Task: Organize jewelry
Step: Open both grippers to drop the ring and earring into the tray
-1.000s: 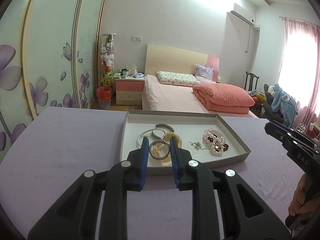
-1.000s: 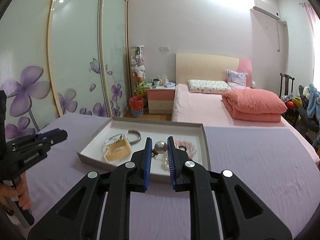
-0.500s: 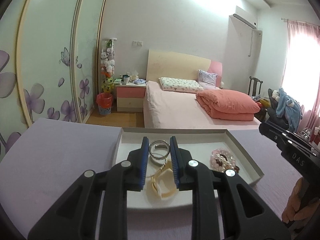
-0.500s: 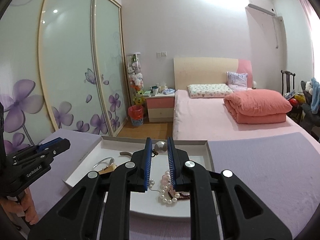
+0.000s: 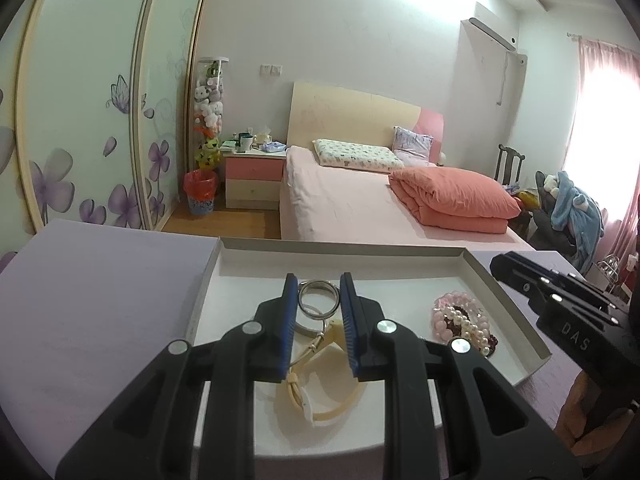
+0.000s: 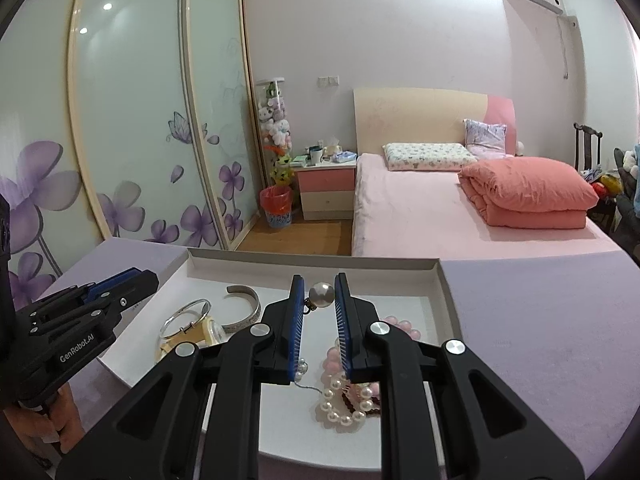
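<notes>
A shallow white tray [image 5: 340,249] lies on the purple tabletop. My left gripper [image 5: 318,294] is shut on a silver ring [image 5: 316,283], held just above the tray's middle. Under it lie a cream watch [image 5: 320,400] and a thin silver bangle. To the right sits a heap of pearl and pink bead bracelets [image 5: 464,324]. My right gripper [image 6: 319,285] is shut on a pearl earring [image 6: 322,295] over the tray [image 6: 312,258]. Below it lie the pearl bracelet [image 6: 344,404] and pink beads [image 6: 400,326]. A silver cuff [image 6: 248,308] and silver bangle [image 6: 186,316] lie to the left.
The purple tabletop [image 5: 100,300] spreads wide on both sides of the tray. Past its far edge are wooden floor, a pink bed [image 6: 460,216] and a flowered wardrobe. A hand holds the other gripper at each view's edge [image 5: 560,304] [image 6: 100,296].
Both grippers have moved forward and lower over the tray, so the tray looks larger and nearer. The ring and the pearl earring stay gripped as before.
</notes>
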`<state>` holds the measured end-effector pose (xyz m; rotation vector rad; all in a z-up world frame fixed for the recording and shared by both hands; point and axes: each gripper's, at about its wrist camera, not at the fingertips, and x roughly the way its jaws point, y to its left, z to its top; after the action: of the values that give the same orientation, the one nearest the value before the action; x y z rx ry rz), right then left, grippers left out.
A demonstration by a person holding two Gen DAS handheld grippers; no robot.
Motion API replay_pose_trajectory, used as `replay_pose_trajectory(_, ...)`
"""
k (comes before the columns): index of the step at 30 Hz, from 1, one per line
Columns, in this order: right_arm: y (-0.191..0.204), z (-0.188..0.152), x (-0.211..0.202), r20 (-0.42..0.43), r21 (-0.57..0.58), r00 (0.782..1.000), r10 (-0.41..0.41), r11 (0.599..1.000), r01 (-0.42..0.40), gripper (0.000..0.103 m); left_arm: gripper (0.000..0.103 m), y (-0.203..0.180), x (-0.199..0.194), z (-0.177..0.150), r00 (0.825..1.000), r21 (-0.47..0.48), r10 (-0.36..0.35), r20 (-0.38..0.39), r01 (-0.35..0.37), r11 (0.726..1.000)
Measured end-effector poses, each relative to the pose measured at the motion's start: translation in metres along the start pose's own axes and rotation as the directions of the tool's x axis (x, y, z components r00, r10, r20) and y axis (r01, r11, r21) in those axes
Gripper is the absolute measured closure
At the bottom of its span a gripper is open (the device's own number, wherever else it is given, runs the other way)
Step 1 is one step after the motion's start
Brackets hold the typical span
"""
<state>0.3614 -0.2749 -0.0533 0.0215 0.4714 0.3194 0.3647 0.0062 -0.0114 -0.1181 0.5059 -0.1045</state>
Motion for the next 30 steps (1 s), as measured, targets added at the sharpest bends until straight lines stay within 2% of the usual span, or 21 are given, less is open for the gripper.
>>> replay_pose_trajectory(5, 0.000, -0.004, 0.011, -0.031, 0.002, 0.999, 0.014, 1.000, -0.014, 0.085, 0.081, 0.000, 0.011, -0.004, 1.000, 0.004, -0.003, -0.017, 0.003, 1.000)
replay_pose_trajectory(7, -0.001, -0.005, 0.013, -0.044, 0.012, 0.999, 0.023, 1.000, -0.022, 0.076, 0.081, -0.001, 0.014, -0.004, 1.000, 0.008, -0.003, -0.026, 0.003, 1.000)
replay_pose_trajectory(8, -0.001, -0.005, 0.015, -0.049, 0.020, 0.998, 0.027, 0.999, -0.026, 0.064, 0.081, -0.002, 0.016, -0.005, 1.000, 0.010, -0.005, -0.030, 0.005, 1.000)
replay_pose_trajectory(9, -0.002, -0.005, 0.015, -0.051, 0.028, 0.998, 0.030, 0.999, -0.028, 0.057, 0.081, -0.002, 0.017, -0.004, 1.000, 0.011, -0.005, -0.030, 0.005, 1.000)
replay_pose_trajectory(20, -0.009, -0.005, 0.011, -0.041, 0.045, 0.999, 0.022, 0.999, -0.020, 0.056, 0.081, -0.007, 0.022, -0.007, 0.999, 0.022, -0.008, -0.044, 0.009, 1.000)
replay_pose_trajectory(23, -0.009, -0.005, 0.012, -0.041, 0.046, 0.999, 0.023, 0.999, -0.021, 0.056, 0.076, -0.007, 0.022, -0.007, 0.999, 0.017, -0.011, -0.048, 0.012, 1.000)
replay_pose_trajectory(25, -0.010, -0.006, 0.012, -0.043, 0.045, 0.999, 0.023, 0.999, -0.021, 0.056, 0.067, -0.004, 0.024, -0.006, 0.999, 0.014, -0.012, -0.047, 0.012, 1.000)
replay_pose_trajectory(30, -0.012, -0.007, 0.012, -0.045, 0.046, 0.999, 0.022, 0.999, -0.020, 0.056, 0.064, -0.003, 0.023, -0.007, 0.999, 0.007, -0.015, -0.045, 0.016, 1.000)
